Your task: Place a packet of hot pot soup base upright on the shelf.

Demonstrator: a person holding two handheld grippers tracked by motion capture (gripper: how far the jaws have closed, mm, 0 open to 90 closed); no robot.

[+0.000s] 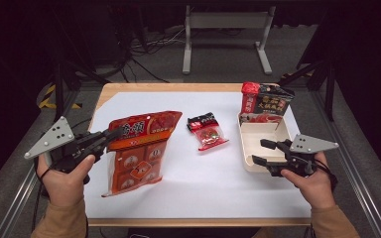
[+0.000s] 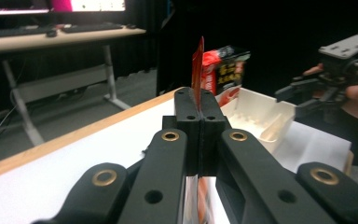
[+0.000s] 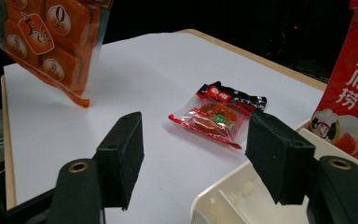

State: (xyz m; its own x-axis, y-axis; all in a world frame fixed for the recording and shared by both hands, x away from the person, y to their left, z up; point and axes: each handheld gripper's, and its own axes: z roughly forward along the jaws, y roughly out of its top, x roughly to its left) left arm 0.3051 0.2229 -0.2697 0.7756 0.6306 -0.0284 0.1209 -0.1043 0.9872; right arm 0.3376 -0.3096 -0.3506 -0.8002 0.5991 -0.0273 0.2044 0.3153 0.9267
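Orange bag (image 1: pixel 140 148) hangs clamped by its top edge in the left gripper (image 1: pixel 110 135), at nine o'clock on the white sheet (image 1: pixel 203 183), lower end just above or on the sheet; which, cannot be told. Right gripper (image 1: pixel 263 152) has its jaws apart and empty, over the white tray (image 1: pixel 248 144) at three o'clock. A small red packet (image 1: pixel 207 131) lies at centre. Judged progress: the bag is picked up; placing it, probably in the tray, remains, and the packet is untouched.
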